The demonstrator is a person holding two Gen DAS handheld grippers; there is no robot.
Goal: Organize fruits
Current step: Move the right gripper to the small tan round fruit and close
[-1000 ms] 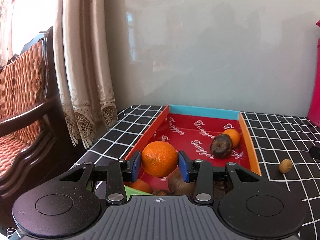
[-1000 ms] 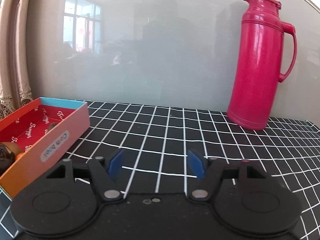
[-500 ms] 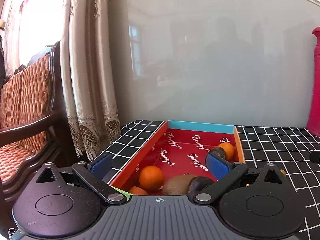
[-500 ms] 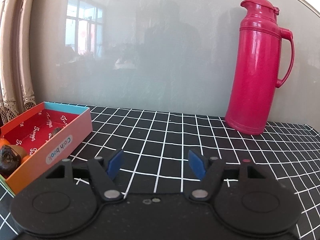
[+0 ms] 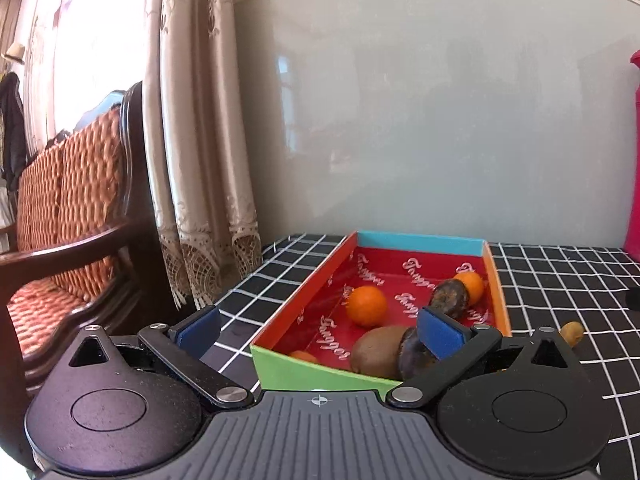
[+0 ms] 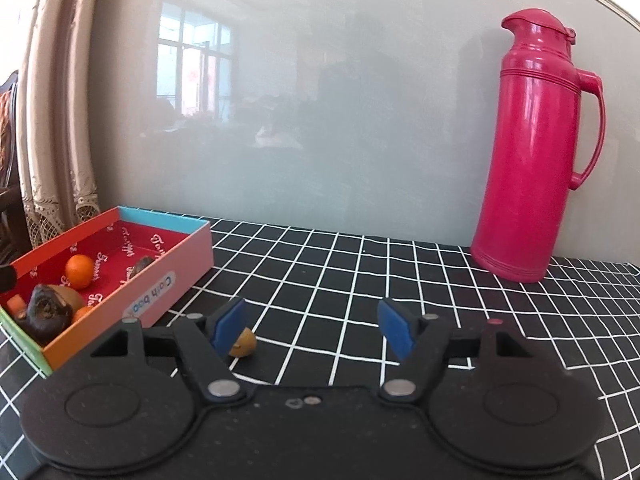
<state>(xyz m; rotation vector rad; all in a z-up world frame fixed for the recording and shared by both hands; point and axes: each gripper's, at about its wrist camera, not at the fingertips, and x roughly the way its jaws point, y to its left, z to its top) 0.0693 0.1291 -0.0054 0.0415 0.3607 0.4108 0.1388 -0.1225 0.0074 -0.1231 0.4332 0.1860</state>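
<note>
A shallow box with a red inside holds an orange, a smaller orange, a brown kiwi and two dark wrinkled fruits. My left gripper is open and empty, in front of the box's near end. A small tan fruit lies on the table right of the box. In the right wrist view this fruit sits just behind the left finger of my open, empty right gripper. The box is at the left there.
A tall pink thermos jug stands at the back right against the glossy wall. The black checked tablecloth covers the table. A curtain and a wooden chair stand beyond the table's left edge.
My left gripper opened and let go of the orange, which now lies in the box, then drew back. My right gripper moved so that the box and the small tan fruit came into view.
</note>
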